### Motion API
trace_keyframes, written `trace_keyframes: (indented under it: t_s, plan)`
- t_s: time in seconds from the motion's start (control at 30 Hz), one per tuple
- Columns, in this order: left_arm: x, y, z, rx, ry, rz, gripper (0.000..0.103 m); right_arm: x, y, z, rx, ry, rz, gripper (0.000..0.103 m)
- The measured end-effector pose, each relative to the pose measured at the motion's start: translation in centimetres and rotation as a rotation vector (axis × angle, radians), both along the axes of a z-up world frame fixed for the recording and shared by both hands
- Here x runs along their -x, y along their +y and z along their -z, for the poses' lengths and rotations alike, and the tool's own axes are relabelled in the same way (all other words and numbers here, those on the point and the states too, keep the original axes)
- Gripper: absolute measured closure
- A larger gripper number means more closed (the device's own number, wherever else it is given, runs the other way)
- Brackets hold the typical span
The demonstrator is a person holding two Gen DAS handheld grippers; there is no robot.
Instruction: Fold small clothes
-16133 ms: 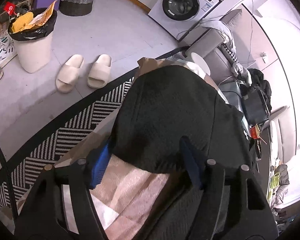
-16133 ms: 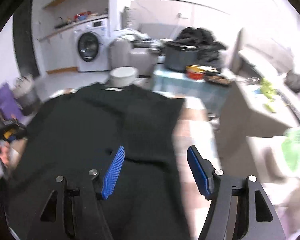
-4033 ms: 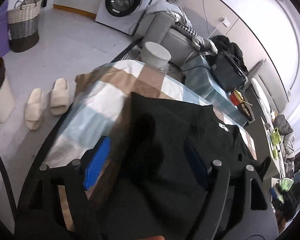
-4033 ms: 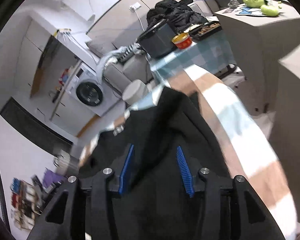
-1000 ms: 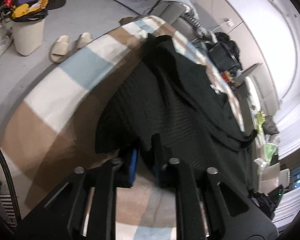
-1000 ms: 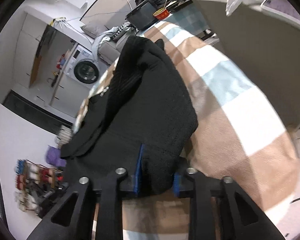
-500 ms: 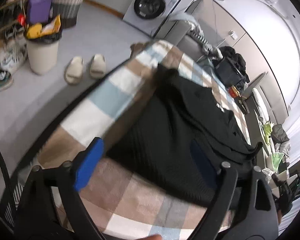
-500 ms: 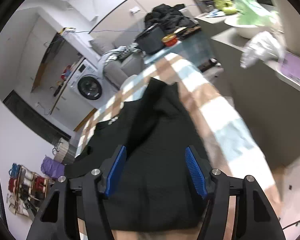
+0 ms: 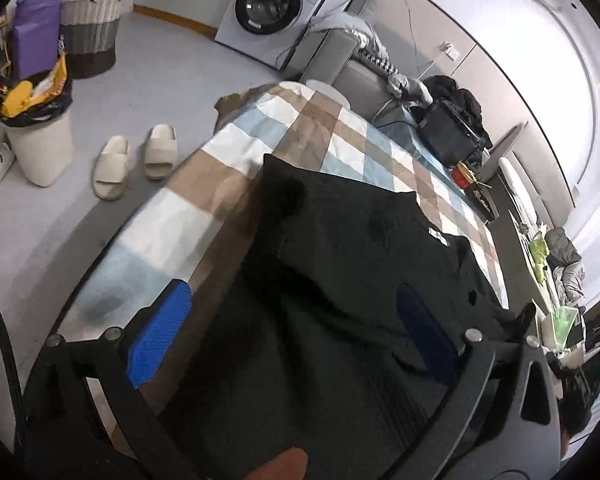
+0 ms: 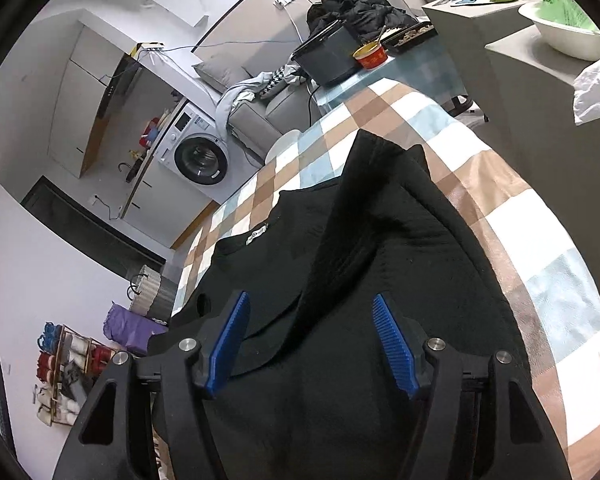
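Note:
A black knit garment (image 9: 340,280) lies on a table covered with a brown, blue and white checked cloth (image 9: 300,128). Its side parts are folded inward, and a white neck label (image 10: 257,235) shows. My left gripper (image 9: 296,316) is open and empty above the garment's left part. My right gripper (image 10: 312,332) is open and empty above the garment (image 10: 360,280), over its right part. Both hover with their blue pads apart and grip no cloth.
A washing machine (image 9: 272,0), a grey sofa (image 9: 340,64) and a white stool stand beyond the table. A bin (image 9: 40,136), slippers (image 9: 136,160) and a basket are on the floor at left. A dark box (image 10: 328,56) and red bowl (image 10: 370,56) sit on a far table.
A second ago both grippers were shut on the garment's edges. They have let go, opened and lifted away, and the garment now lies flat, folded on the cloth.

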State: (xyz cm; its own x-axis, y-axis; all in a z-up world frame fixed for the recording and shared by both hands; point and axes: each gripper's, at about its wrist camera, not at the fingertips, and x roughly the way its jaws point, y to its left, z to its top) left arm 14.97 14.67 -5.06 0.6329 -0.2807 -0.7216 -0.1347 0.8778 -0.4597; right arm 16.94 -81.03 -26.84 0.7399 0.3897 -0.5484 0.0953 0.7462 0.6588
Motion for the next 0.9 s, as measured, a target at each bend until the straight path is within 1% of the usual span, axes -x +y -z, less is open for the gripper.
trace_keyframes:
  t_s: [0.07,0.13,0.2,0.23,0.3,0.4,0.47,0.53,0.57,0.6,0.63,0.7,0.73,0.8,0.87,0.9]
  plan:
    - [-1.8,-0.4,0.5,0.012,0.015,0.008,0.001,-0.2,-0.1,0.0,0.008,0.006,0.001,0.038]
    - [-3.3,-0.9,0.8,0.024,0.024,0.015,0.006,-0.4,-0.2,0.1,0.018,0.015,0.004,0.038]
    - [-4.4,-1.4,1.2,0.023,0.034,0.029,0.013,-0.7,-0.3,0.4,0.019,0.025,0.014,0.038]
    - [-4.9,-1.7,1.3,0.036,0.043,0.046,0.016,-0.7,-0.5,0.5,0.015,0.029,0.017,0.038]
    - [-5.8,-2.0,1.5,0.068,0.060,0.068,0.028,-0.9,-0.6,0.8,0.007,0.030,0.025,0.038]
    - [-6.1,-2.5,1.4,0.094,0.040,0.096,0.031,-1.4,-0.6,1.3,0.009,0.039,0.018,0.038]
    - [-6.4,-3.0,1.2,0.076,0.032,0.113,0.031,-1.8,-0.5,1.4,0.011,0.046,0.020,0.038]
    - [-6.7,-3.3,1.4,0.065,0.042,0.120,0.033,-2.4,-0.6,1.6,0.008,0.043,0.040,0.038]
    - [-6.9,-3.4,1.7,0.055,0.054,0.111,0.039,-2.8,-0.7,1.7,0.006,0.046,0.048,0.038]
    - [-7.2,-3.4,2.0,0.044,0.068,0.100,0.047,-3.2,-0.7,1.8,0.004,0.050,0.051,0.038]
    - [-7.4,-3.4,2.2,0.038,0.081,0.091,0.053,-3.7,-0.8,1.9,0.002,0.054,0.060,0.038]
    - [-7.6,-3.2,2.9,0.043,0.097,0.078,0.082,-4.8,-0.8,2.0,-0.001,0.063,0.077,0.038]
    - [-7.8,-3.0,3.1,0.048,0.099,0.065,0.086,-5.5,-0.8,2.0,-0.003,0.062,0.085,0.038]
    - [-7.9,-2.6,3.3,0.071,0.084,0.054,0.099,-7.1,-0.9,1.9,-0.003,0.073,0.101,0.038]
    - [-8.1,-2.3,3.0,0.081,0.060,0.053,0.100,-8.4,-0.8,1.8,0.002,0.079,0.111,0.040]
    - [-8.2,-2.3,2.7,0.083,0.049,0.052,0.100,-9.1,-0.9,1.8,0.006,0.081,0.119,0.055]
